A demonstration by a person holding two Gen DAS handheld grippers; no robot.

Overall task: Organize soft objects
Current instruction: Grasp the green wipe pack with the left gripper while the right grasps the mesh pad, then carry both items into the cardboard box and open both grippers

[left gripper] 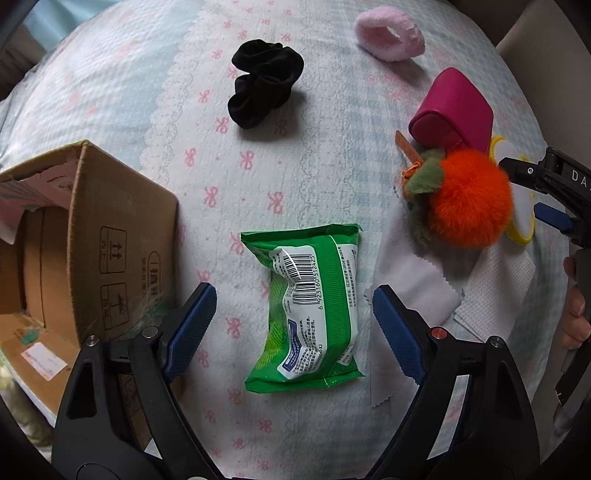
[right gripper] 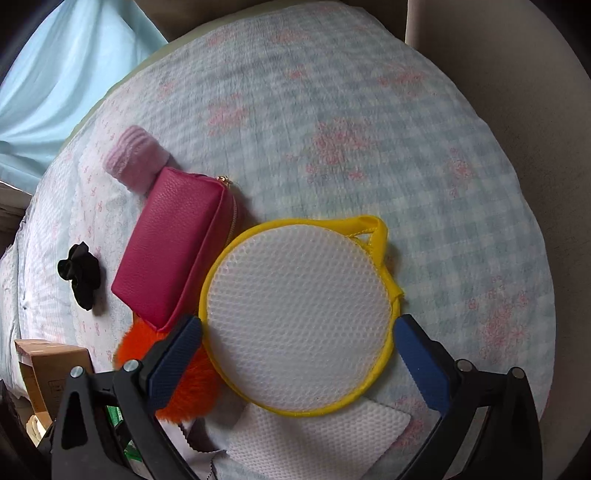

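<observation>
My left gripper is open, its blue pads on either side of a green wet-wipe pack lying on the bed. My right gripper is open around a round white mesh pad with a yellow rim. An orange fluffy pom-pom lies beside a magenta pouch; both also show in the right wrist view, the pom-pom and the pouch. A black scrunchie and a pink fuzzy band lie farther off.
An open cardboard box stands at the left of the bed. A grey cloth and white paper towels lie under the pom-pom. The bed cover is pale with pink bows. A beige wall borders the right.
</observation>
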